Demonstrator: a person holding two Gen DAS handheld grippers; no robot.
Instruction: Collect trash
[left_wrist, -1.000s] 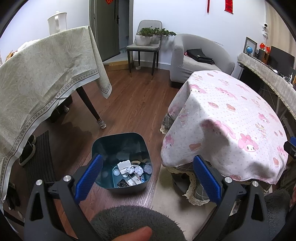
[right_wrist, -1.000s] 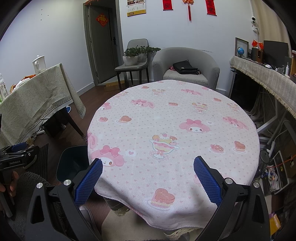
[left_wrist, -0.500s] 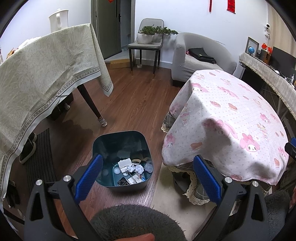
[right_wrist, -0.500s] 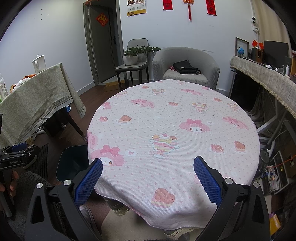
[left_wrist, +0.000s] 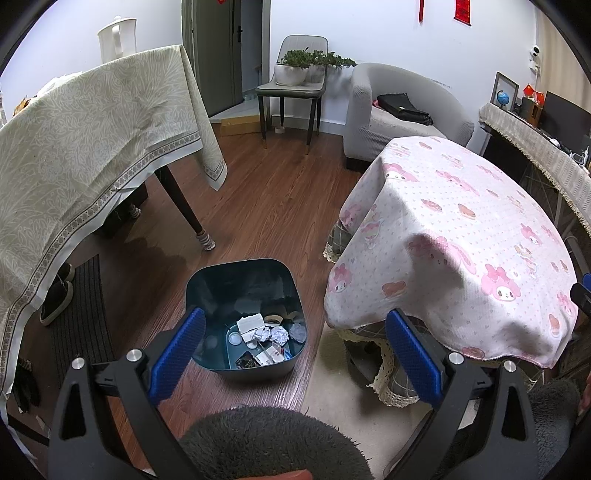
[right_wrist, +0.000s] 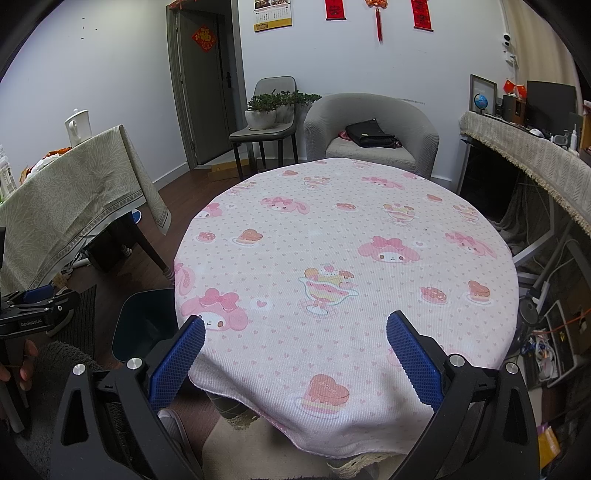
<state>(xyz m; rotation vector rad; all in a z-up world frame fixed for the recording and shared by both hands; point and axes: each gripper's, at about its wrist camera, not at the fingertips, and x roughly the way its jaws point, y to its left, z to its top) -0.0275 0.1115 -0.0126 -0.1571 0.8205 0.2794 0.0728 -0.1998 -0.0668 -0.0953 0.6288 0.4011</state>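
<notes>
A dark teal trash bin (left_wrist: 207, 291) stands on the wood floor left of the round table. It holds crumpled paper (left_wrist: 271, 335) and several other scraps. My left gripper (left_wrist: 295, 332) is open and empty, held above and just in front of the bin. My right gripper (right_wrist: 295, 336) is open and empty over the near edge of the round table with the pink cartoon tablecloth (right_wrist: 343, 236). No trash shows on that tablecloth. The bin's rim (right_wrist: 127, 314) shows at the table's left in the right wrist view, and the left gripper (right_wrist: 35, 317) is at the far left there.
A table with a beige cloth (left_wrist: 74, 140) stands at the left, with shoes (left_wrist: 55, 295) and a mat under it. A grey armchair (right_wrist: 369, 129) with a black bag, a chair with plants (right_wrist: 266, 118) and a cluttered sideboard (right_wrist: 535, 155) stand behind.
My left gripper has risen and pulled back a little from the bin. My right gripper has not moved.
</notes>
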